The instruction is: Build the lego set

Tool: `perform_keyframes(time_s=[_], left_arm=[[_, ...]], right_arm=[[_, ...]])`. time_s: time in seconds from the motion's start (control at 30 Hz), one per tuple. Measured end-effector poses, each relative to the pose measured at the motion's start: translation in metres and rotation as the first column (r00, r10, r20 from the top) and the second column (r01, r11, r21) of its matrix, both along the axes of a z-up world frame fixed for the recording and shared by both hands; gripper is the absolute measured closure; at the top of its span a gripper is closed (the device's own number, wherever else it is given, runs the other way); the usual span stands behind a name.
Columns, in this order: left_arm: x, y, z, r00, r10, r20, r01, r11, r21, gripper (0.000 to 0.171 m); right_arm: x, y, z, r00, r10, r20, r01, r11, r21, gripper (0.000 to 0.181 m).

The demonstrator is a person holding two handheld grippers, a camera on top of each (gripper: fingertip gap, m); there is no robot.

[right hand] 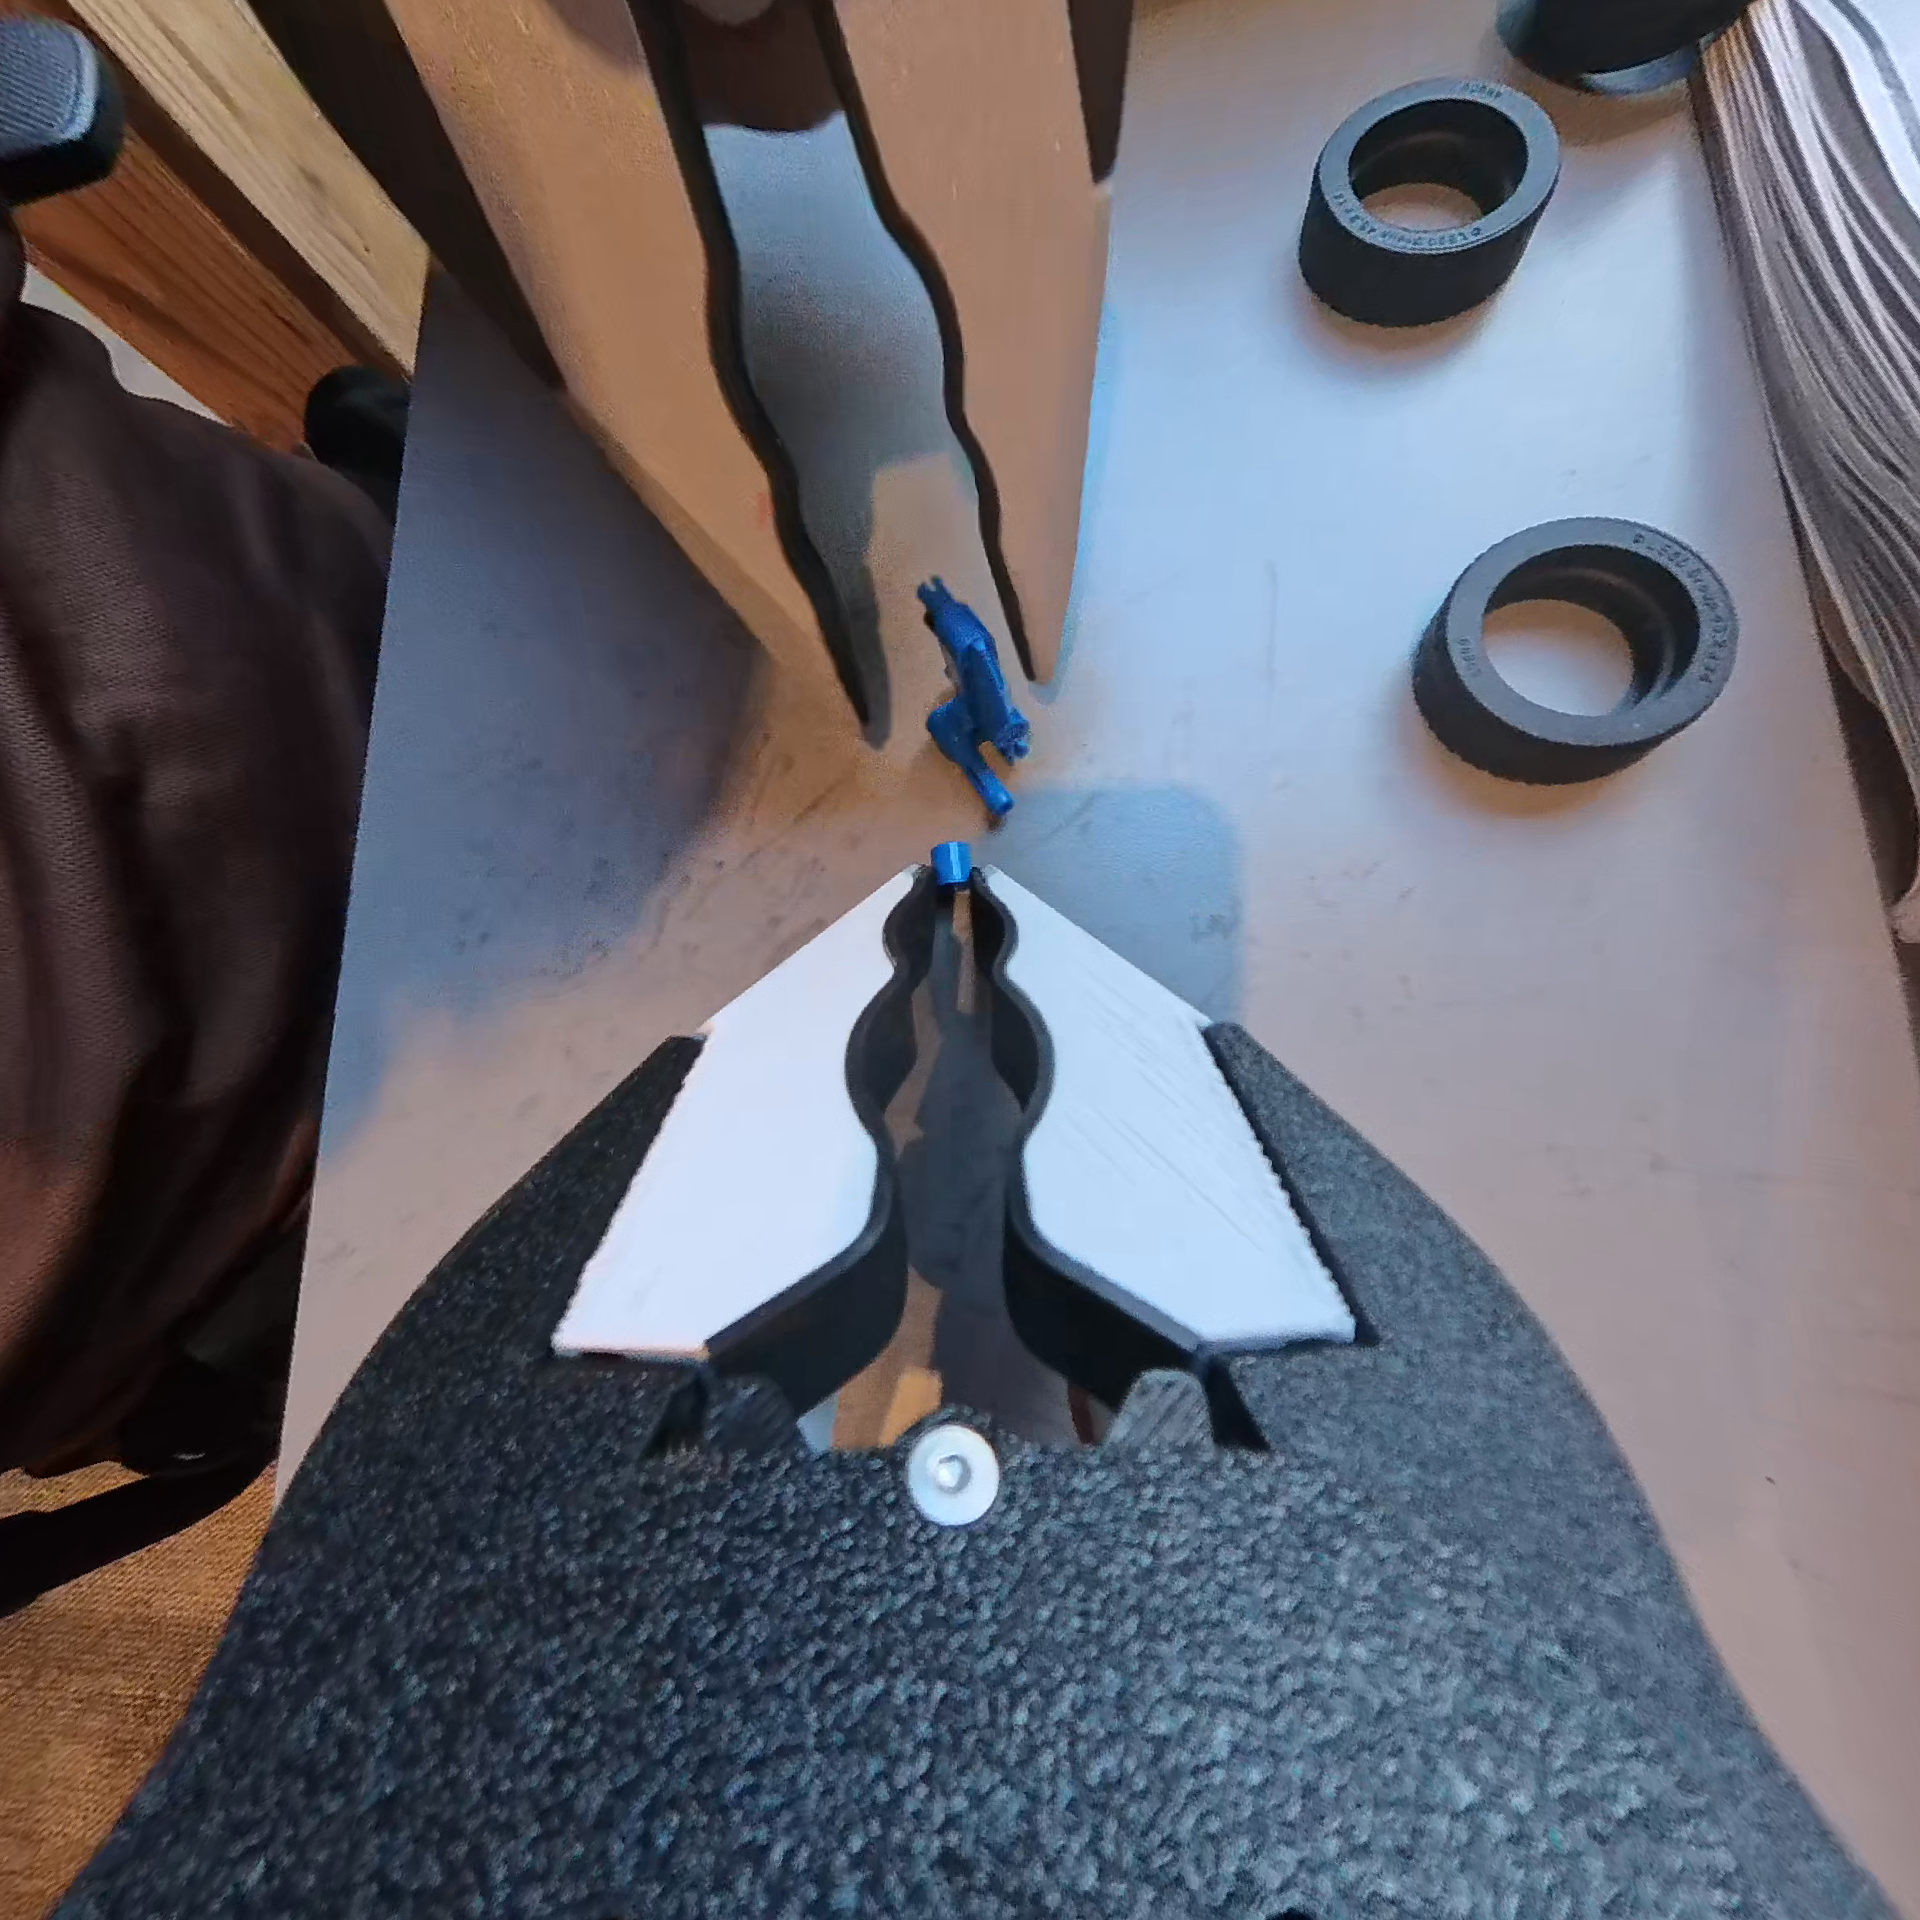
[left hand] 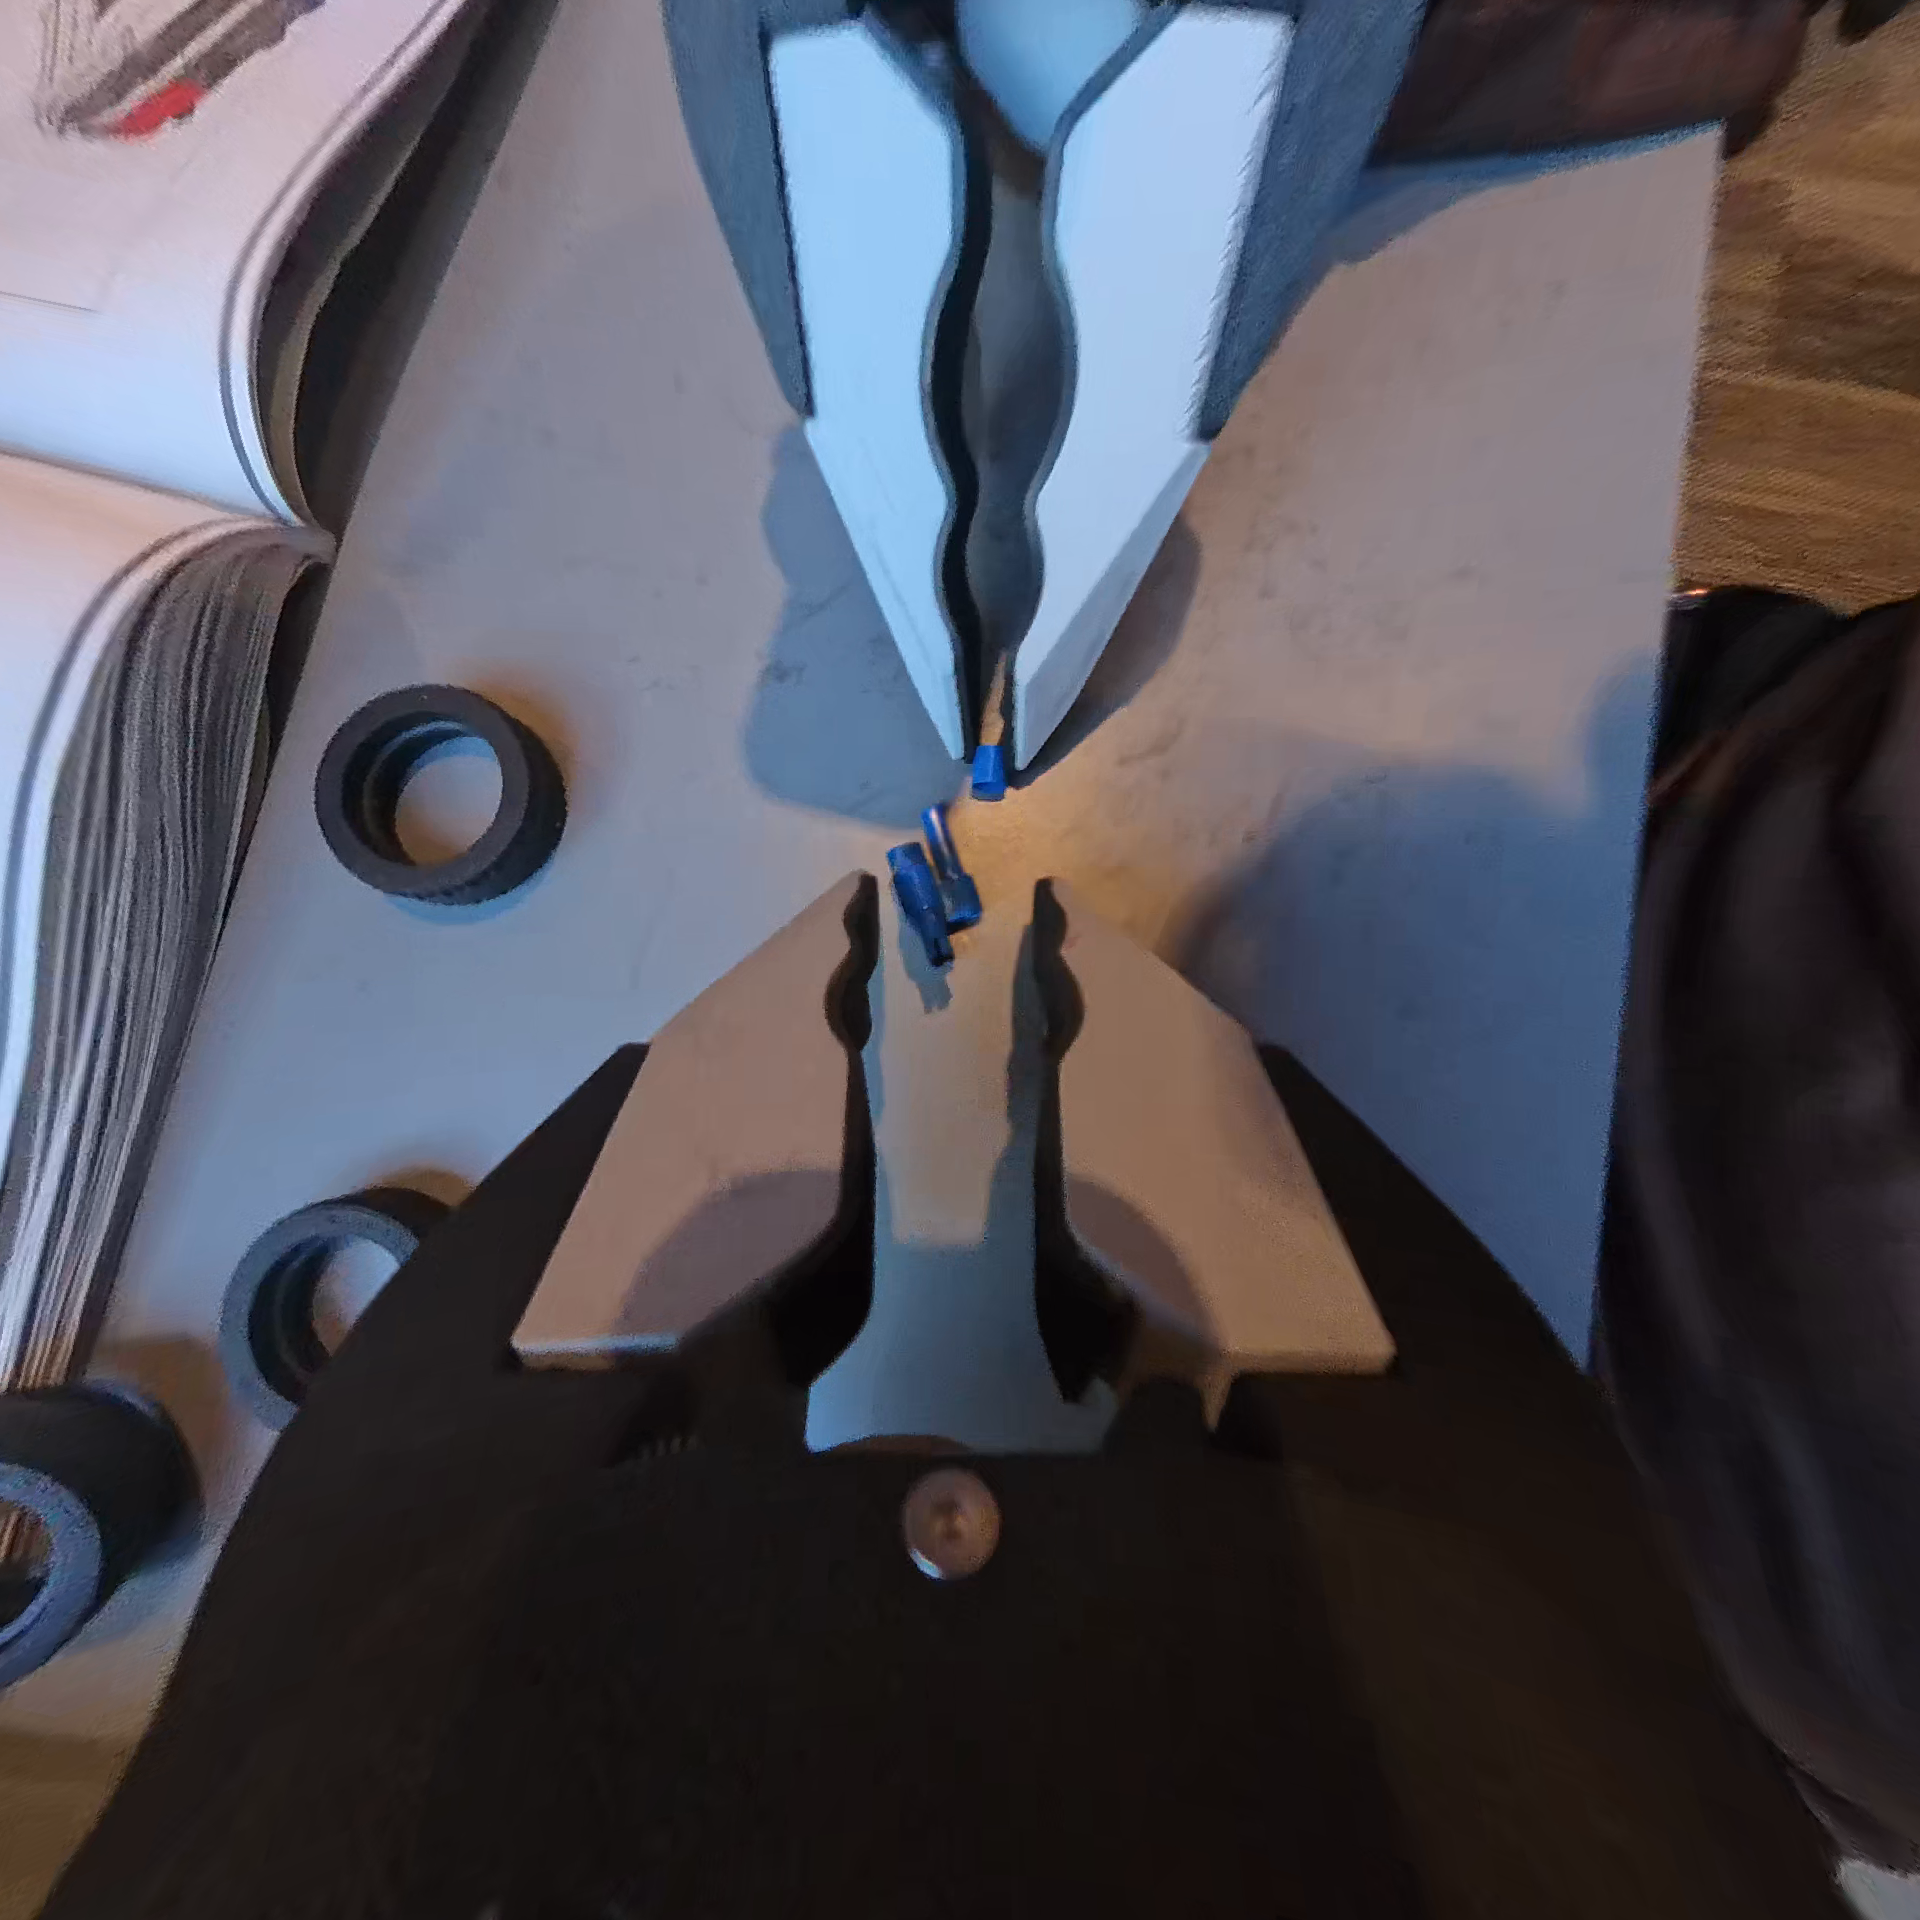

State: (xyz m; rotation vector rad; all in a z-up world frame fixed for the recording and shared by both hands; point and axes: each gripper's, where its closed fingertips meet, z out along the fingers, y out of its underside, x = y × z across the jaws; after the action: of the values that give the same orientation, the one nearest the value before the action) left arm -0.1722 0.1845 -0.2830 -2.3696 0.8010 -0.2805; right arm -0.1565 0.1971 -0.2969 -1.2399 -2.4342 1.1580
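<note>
Step in hand, by my reading: joining small blue connector parts. Right tool (right hand: 951, 883) is clenched on a blue pin (right hand: 949, 862), which juts from its fingertips just above the desk (right hand: 1455, 1039). Left tool (left hand: 951, 894) is released, fingers spread on either side of a blue piece (left hand: 930, 883) lying loose on the desk, close to the near edge where the person sits. Pin and piece are near each other but apart; the two tools face tip to tip. Two tyres (right hand: 1429, 197) (right hand: 1574, 655) sit further in, beside the booklet (right hand: 1829, 364) along the far edge. Next move likely calls for the left tool to close on the piece and steady it, then fine alignment of pin to hole. Hole orientation not resolvable here.
</note>
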Motion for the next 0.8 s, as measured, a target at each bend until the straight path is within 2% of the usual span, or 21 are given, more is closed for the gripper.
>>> perform_keyframes(time_s=[0.07, 0.13, 0.23, 0.33, 0.43, 0.5, 0.8], left_arm=[[-0.004, 0.002, 0.006, 1.000, -0.027, -0.011, 0.028, 0.999, 0.024, 0.146], [-0.011, 0.005, 0.003, 1.000, -0.009, -0.025, 0.009, 1.000, -0.013, 0.141], [-0.004, 0.004, -0.001, 0.999, 0.011, 0.049, -0.007, 0.997, -0.072, 0.138], [-0.004, 0.005, -0.007, 0.997, 0.059, 0.053, -0.054, 0.995, -0.080, 0.135], [-0.001, 0.006, -0.012, 0.992, 0.095, 0.088, -0.087, 0.992, -0.093, 0.142], [-0.001, 0.006, -0.013, 0.992, 0.097, 0.083, -0.091, 0.993, -0.082, 0.158], [0.002, 0.007, -0.012, 0.990, 0.041, 0.131, -0.045, 0.999, 0.023, 0.160]], right_arm=[[0.001, -0.001, 0.000, 1.000, 0.004, 0.000, -0.004, 1.000, 0.001, 0.174], [0.001, -0.002, 0.000, 1.000, 0.007, -0.002, -0.007, 1.000, 0.003, 0.174], [0.001, -0.002, 0.000, 1.000, 0.005, 0.000, -0.005, 1.000, 0.001, 0.174], [0.000, 0.000, 0.000, 1.000, -0.001, 0.003, 0.001, 1.000, -0.003, 0.175], [-0.001, 0.001, 0.000, 1.000, -0.009, 0.006, 0.009, 1.000, -0.008, 0.175], [-0.001, 0.001, 0.000, 1.000, -0.015, 0.007, 0.015, 1.000, -0.010, 0.175], [-0.002, 0.003, 0.002, 1.000, -0.024, 0.017, 0.025, 0.999, -0.043, 0.175]])
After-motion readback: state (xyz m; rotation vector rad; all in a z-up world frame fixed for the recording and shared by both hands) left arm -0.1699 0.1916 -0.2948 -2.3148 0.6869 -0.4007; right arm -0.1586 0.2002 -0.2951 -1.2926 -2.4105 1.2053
